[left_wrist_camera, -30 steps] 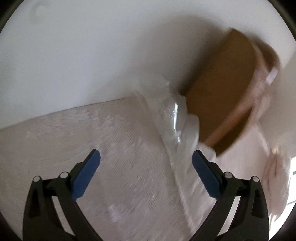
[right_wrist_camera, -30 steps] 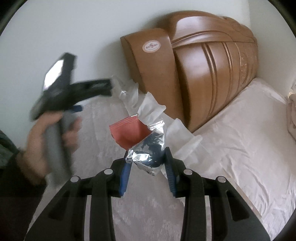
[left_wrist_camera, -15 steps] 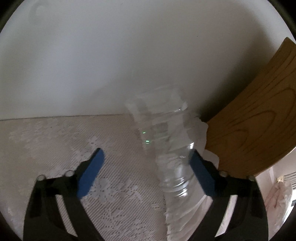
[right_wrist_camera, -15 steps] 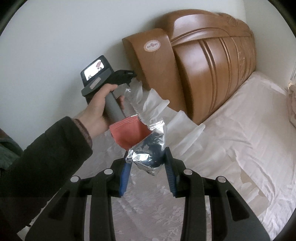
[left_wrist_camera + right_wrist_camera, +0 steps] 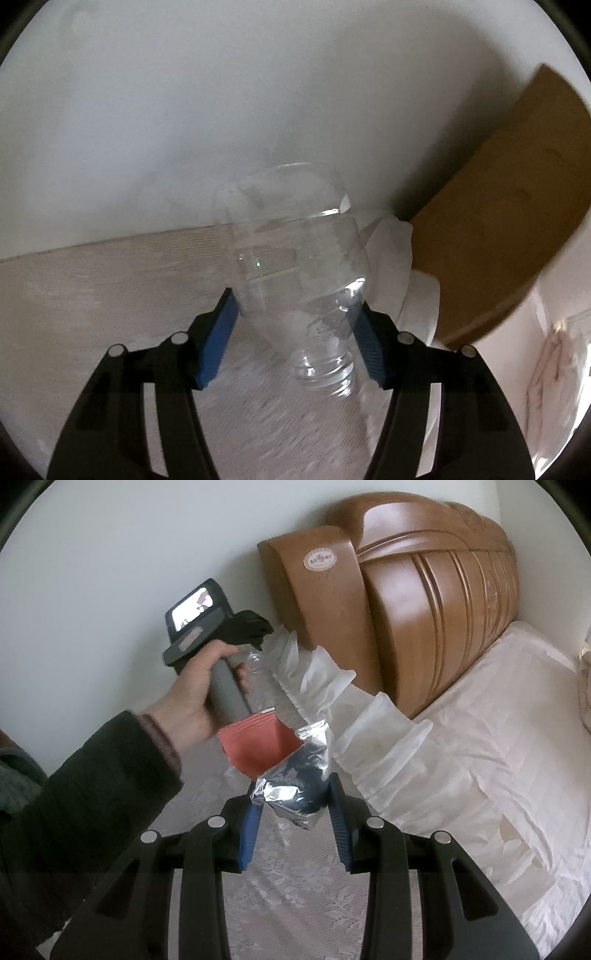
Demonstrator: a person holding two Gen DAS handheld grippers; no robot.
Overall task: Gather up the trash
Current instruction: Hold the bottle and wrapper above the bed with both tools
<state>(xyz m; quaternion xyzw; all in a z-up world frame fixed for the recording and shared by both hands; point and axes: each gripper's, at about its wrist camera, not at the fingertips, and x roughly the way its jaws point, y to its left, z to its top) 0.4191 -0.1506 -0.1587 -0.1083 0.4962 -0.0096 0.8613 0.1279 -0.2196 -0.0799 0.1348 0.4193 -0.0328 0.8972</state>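
Observation:
My left gripper point(image 5: 297, 306) is shut on a clear plastic bottle point(image 5: 295, 258); its open neck points toward the camera, its base toward the wall. In the right wrist view the left gripper point(image 5: 255, 635), held in a hand, is at the far edge of the lace cover by the bottle point(image 5: 258, 675). My right gripper point(image 5: 295, 805) is shut on a crumpled silver foil wrapper point(image 5: 295, 786) and holds it above the cover. A red pouch point(image 5: 258, 746) lies just beyond the wrapper.
A wooden headboard point(image 5: 424, 609) stands at the right, against the white wall point(image 5: 184, 110). A lace-covered surface point(image 5: 295, 886) with a white ruffled edge point(image 5: 332, 686) sits beside a bed with a white sheet point(image 5: 480, 757).
My left gripper moved in on the bottle and closed its pads on it. My right gripper kept the foil wrapper almost still.

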